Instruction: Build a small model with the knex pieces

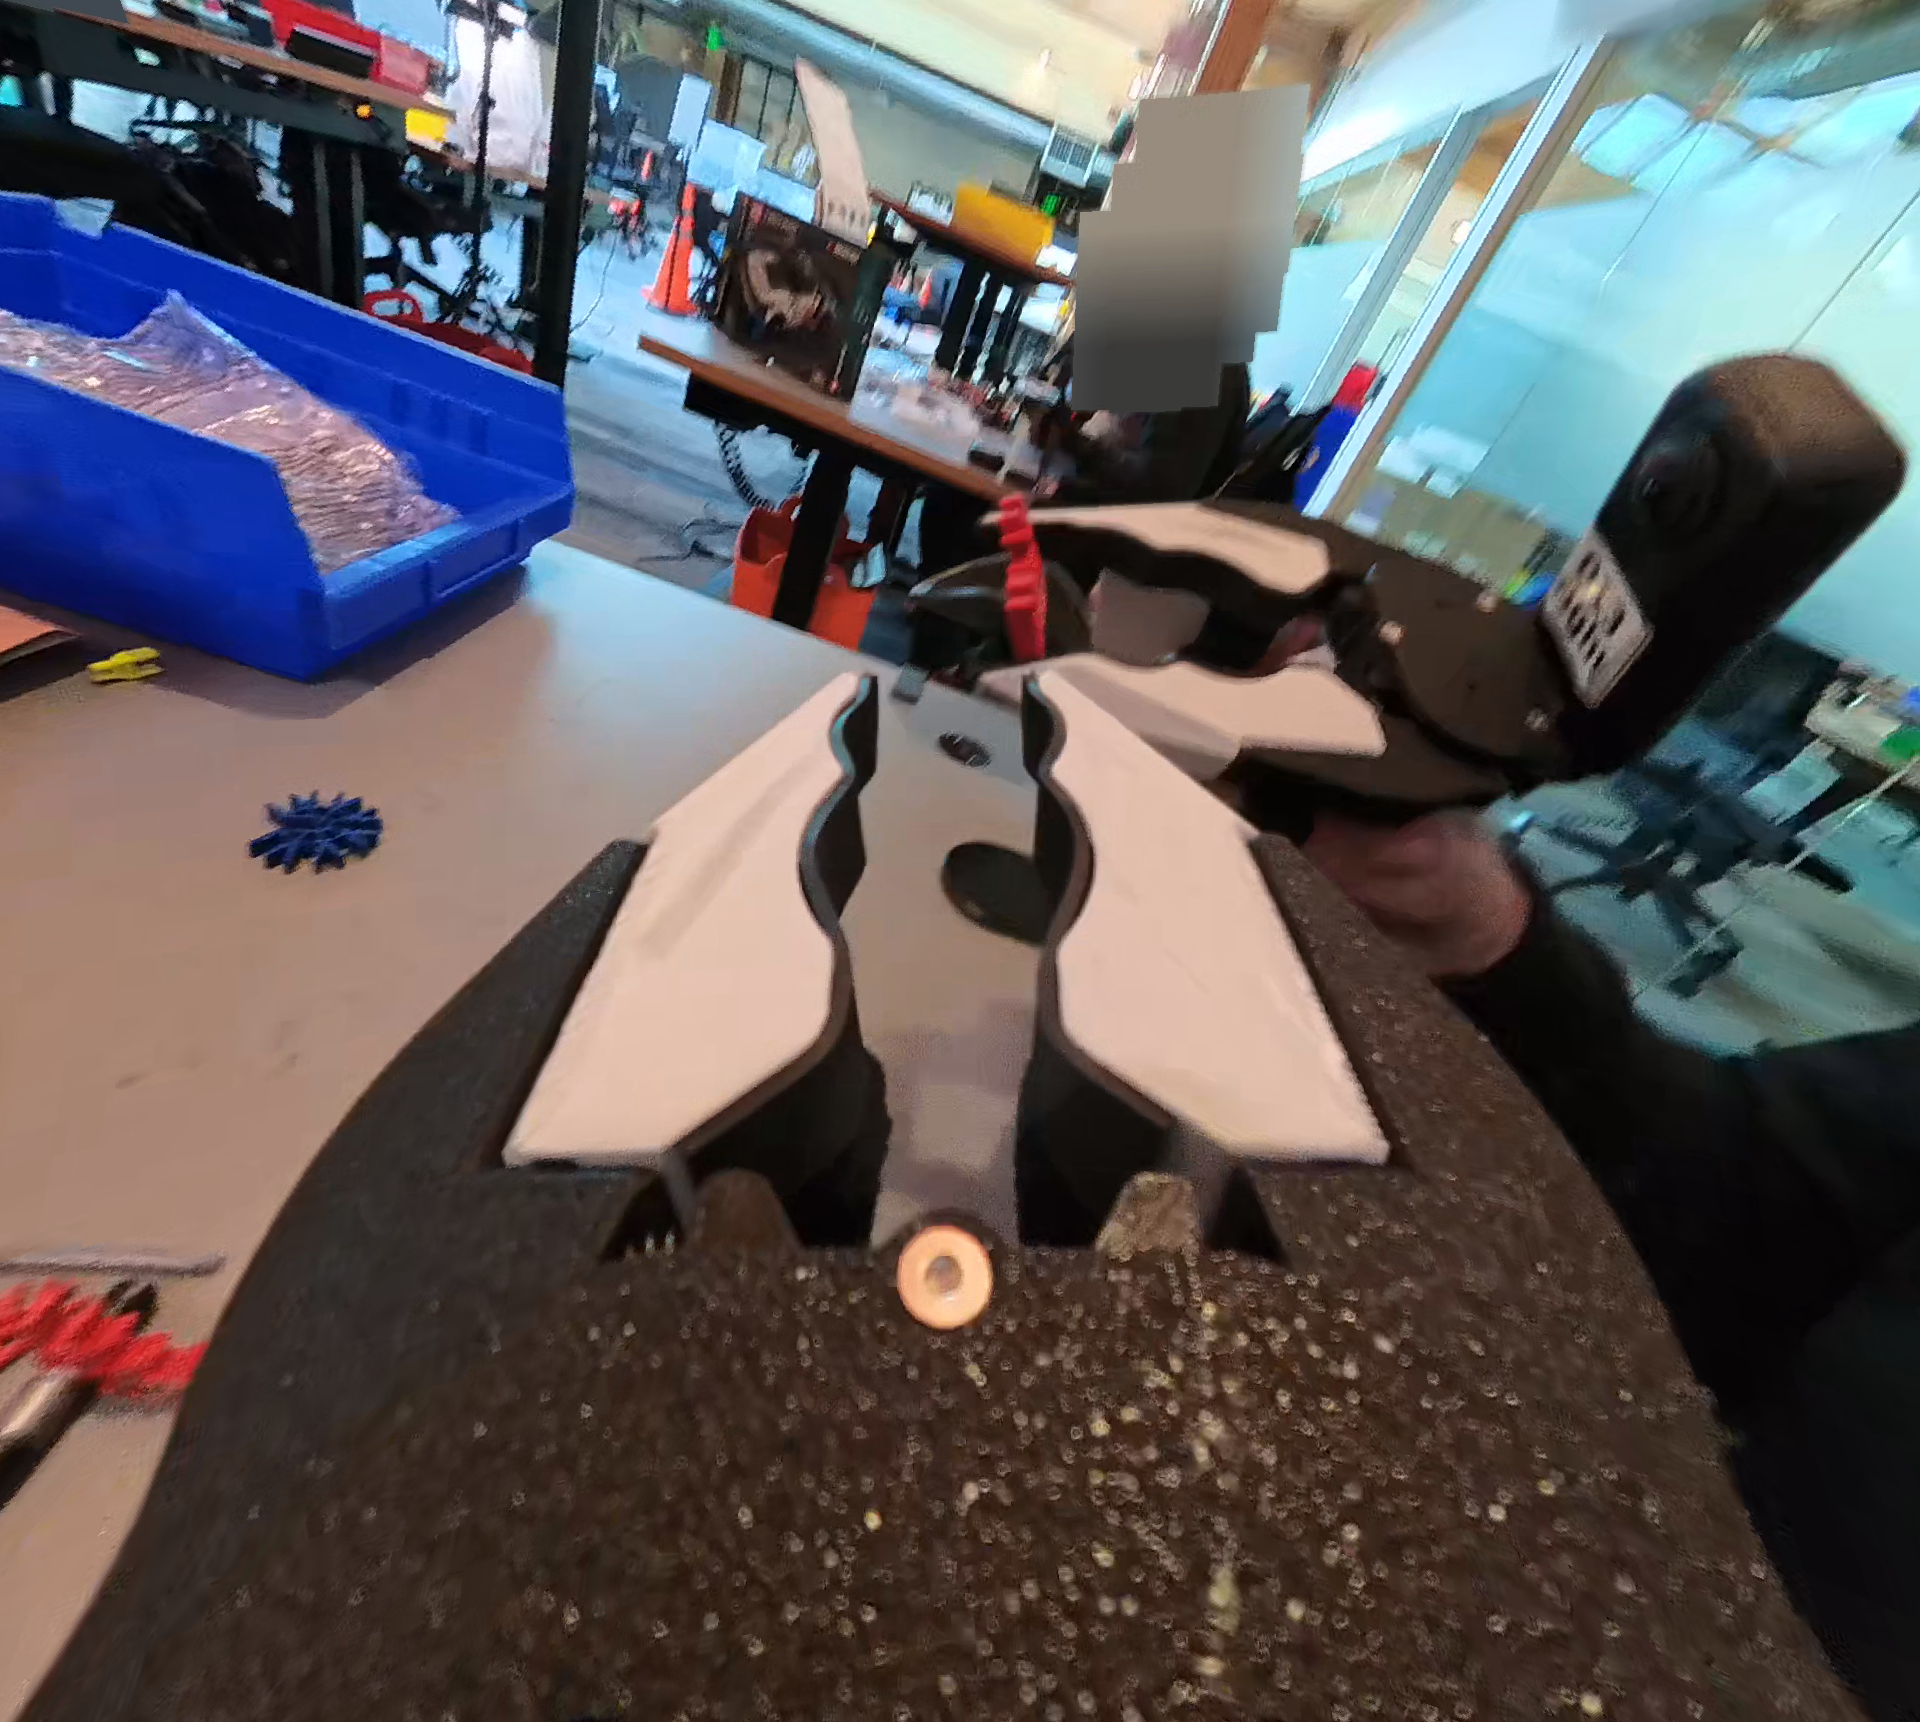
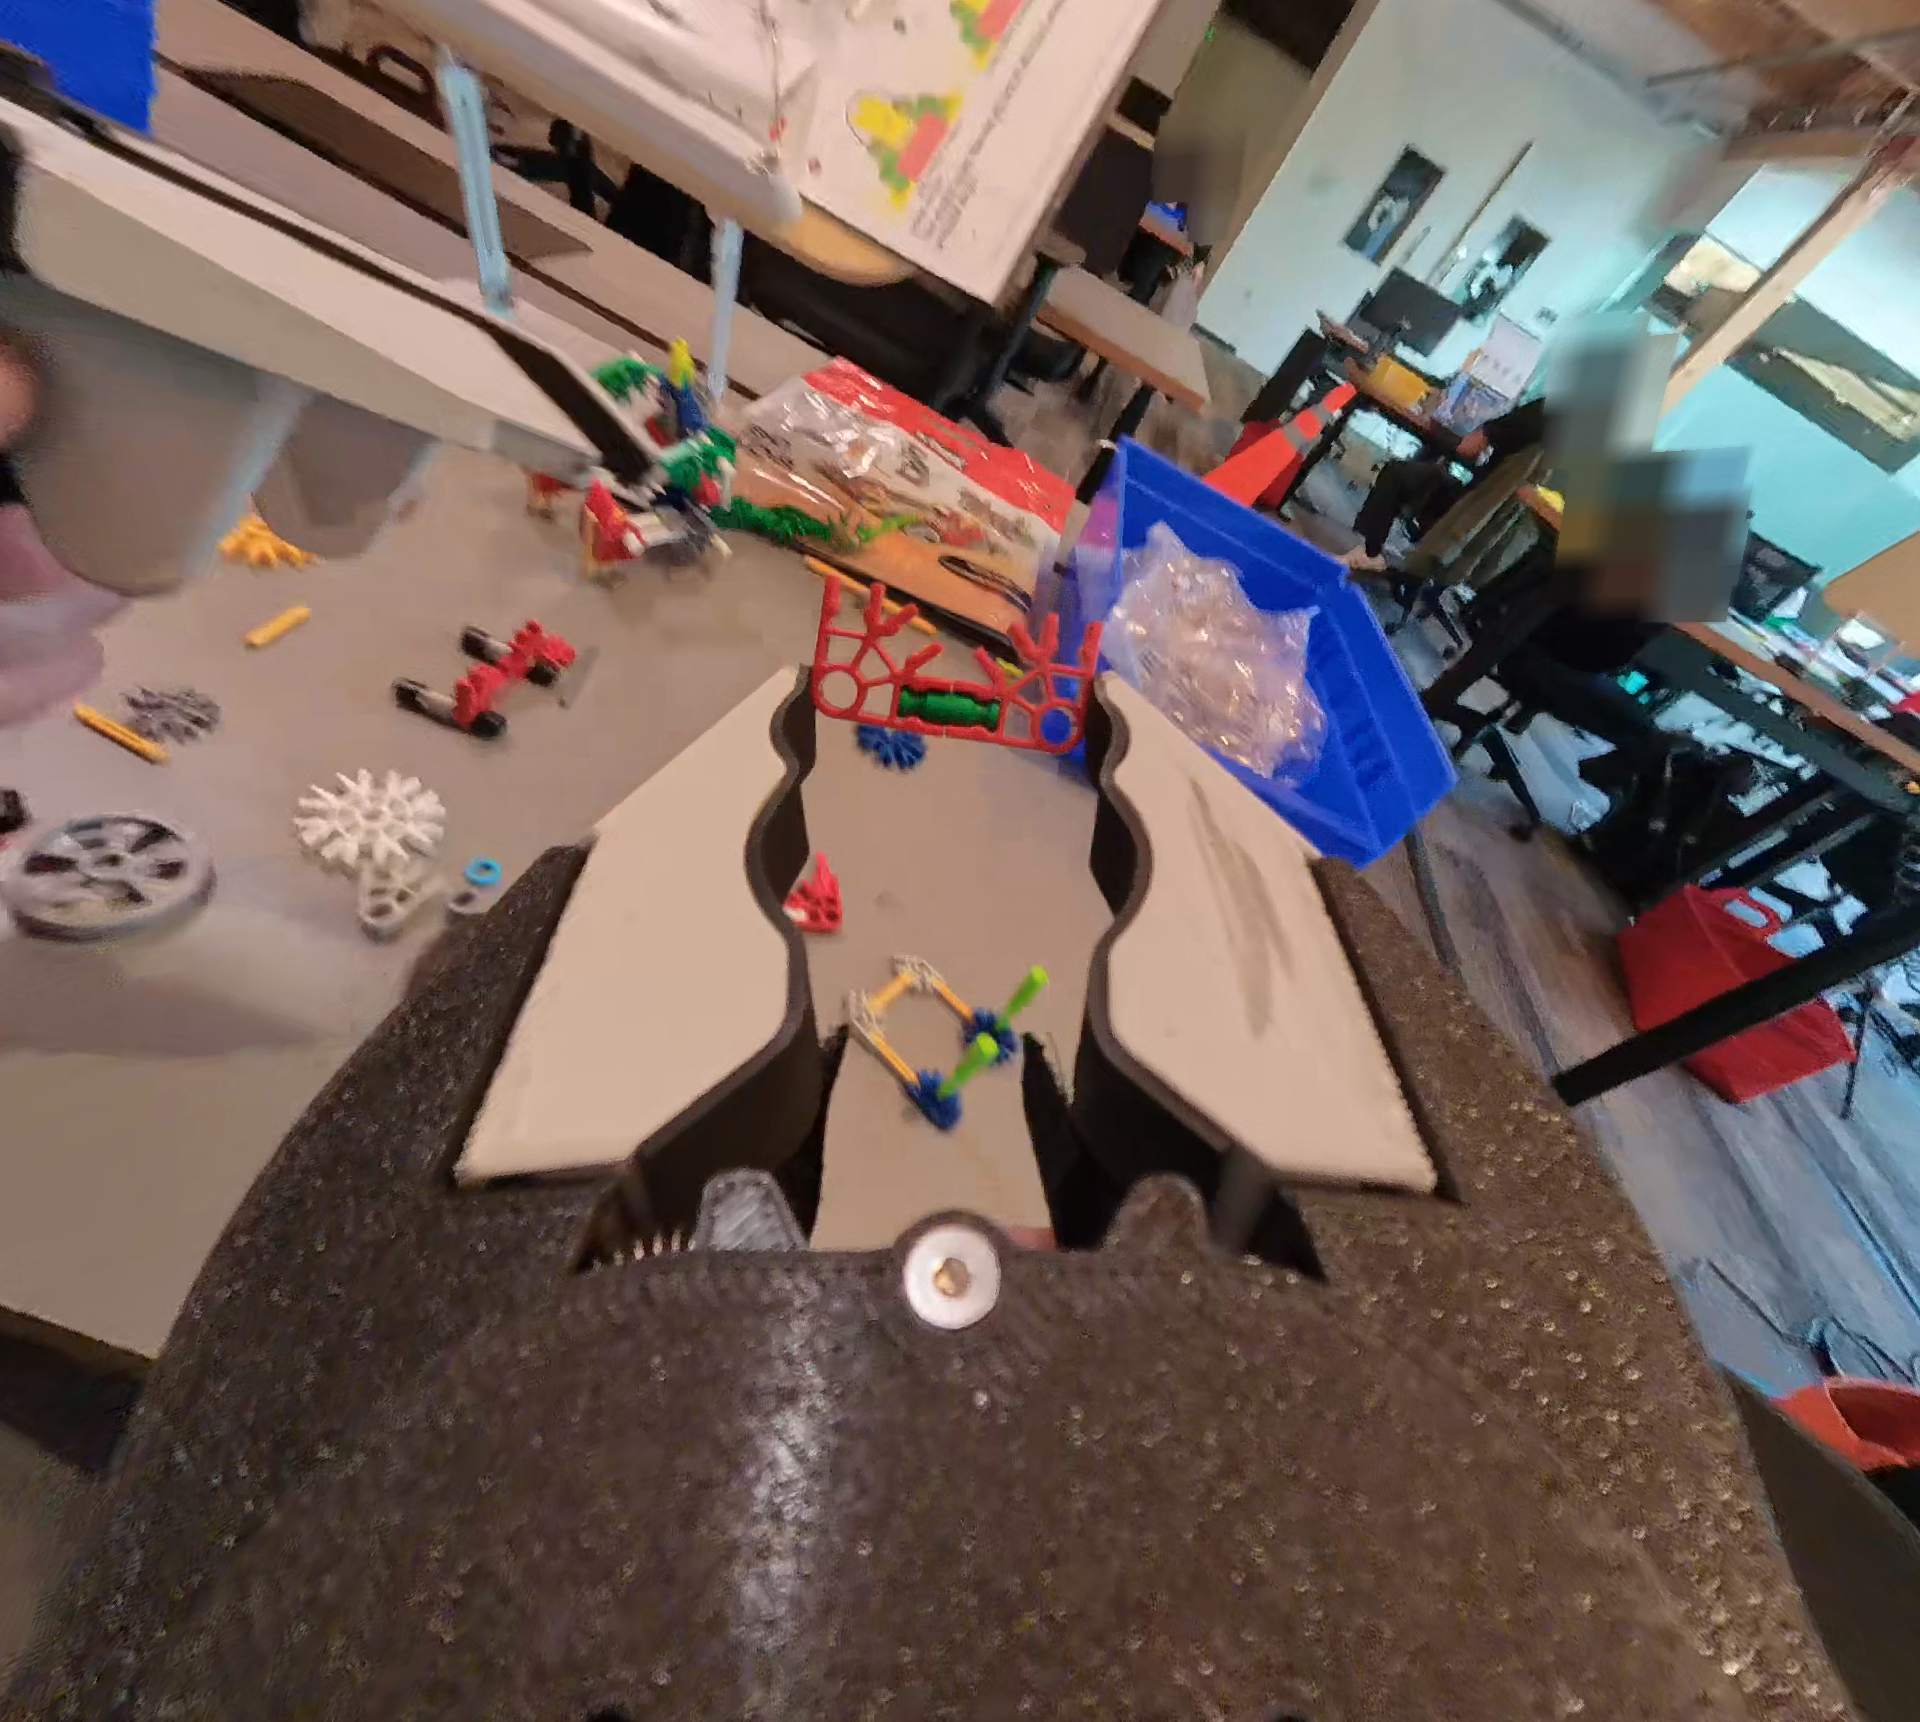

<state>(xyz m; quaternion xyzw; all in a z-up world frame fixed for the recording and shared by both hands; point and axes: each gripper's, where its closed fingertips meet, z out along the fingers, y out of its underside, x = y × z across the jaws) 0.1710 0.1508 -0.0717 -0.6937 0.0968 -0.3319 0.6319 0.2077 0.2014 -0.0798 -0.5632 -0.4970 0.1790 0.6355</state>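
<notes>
Two tools: your right tool [image 2: 951, 716] pinches a red panel [image 2: 940, 696] just beside the blue bin [image 2: 1382, 685]. Your left tool [image 1: 948, 706] hangs spread and empty above the bench [image 1: 416, 893].

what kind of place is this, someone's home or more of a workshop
Most likely a shared workshop or maker space, not a home: rows of worktables, a blue parts bin holding bagged pieces, and loose construction-toy parts like the white snowflake connector on the grey table.

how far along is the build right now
Done: a yellow-rod frame with blue connectors lies on the table. In hand: the right gripper clamps a red panel carrying a green piece; the left gripper is open, empty. Left: white connector, grey wheel and yellow rod lie loose.
</notes>
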